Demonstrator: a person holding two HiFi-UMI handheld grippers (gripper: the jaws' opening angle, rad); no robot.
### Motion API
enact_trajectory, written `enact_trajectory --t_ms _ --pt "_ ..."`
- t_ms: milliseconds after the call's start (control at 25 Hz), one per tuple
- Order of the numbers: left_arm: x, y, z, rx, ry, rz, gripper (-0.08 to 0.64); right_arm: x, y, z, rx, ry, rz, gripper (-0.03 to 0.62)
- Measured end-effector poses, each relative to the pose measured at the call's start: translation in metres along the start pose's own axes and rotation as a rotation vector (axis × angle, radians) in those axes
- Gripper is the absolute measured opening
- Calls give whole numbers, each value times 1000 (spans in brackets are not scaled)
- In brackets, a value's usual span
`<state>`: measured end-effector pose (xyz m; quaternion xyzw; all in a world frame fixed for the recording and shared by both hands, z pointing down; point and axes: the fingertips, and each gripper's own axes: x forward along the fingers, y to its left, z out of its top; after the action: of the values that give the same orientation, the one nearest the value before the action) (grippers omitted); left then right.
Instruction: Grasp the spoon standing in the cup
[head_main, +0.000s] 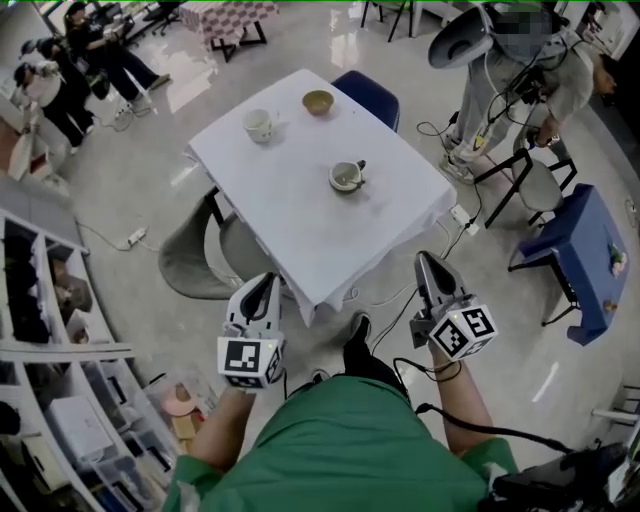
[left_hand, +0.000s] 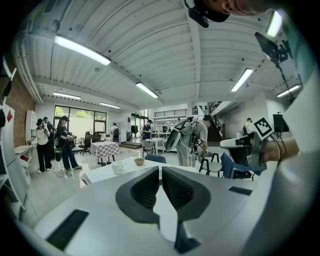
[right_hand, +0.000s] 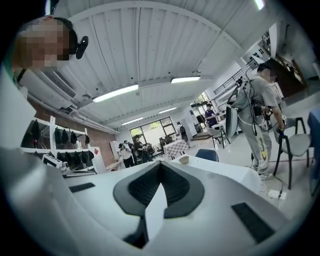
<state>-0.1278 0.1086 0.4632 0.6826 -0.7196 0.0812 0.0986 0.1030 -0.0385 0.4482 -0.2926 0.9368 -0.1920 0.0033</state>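
**Both claws shut and empty, short of the bench**

Head view: the left claw (head_main: 266, 283) and right claw (head_main: 425, 262) are hovering just off the near corner of the white bench (head_main: 300, 230). A cup (head_main: 347, 177) is sitting near the bench's middle. A dark stub (head_main: 360, 164) at its rim is too small to tell spoon from handle. A mug (head_main: 259, 125) and a bowl (head_main: 318, 102) are standing toward the bench's far edge.

Left gripper view: the jaws are meeting tip to tip with nothing between them. The claw's body is covering most of the bench, leaving only the mug and bowl showing.

Right gripper view: the jaws are pressing together, empty. Only the bowl is peeking over them on the bench.
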Motion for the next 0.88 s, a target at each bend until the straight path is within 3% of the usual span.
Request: enact_trajectory --t_ms 320,600,760,880 --pt "74 -3 13 0 29 21 35 64 -55 -3 42 92 49 14" --pt "131 -17 28 37 41 -19 35 97 -79 -3 37 145 80 14" --pt "167 -18 22 70 34 -67 35 108 -90 -1 35 149 50 14" --pt "199 -18 5 96 55 -126 35 108 -102 2 36 135 -16 14"
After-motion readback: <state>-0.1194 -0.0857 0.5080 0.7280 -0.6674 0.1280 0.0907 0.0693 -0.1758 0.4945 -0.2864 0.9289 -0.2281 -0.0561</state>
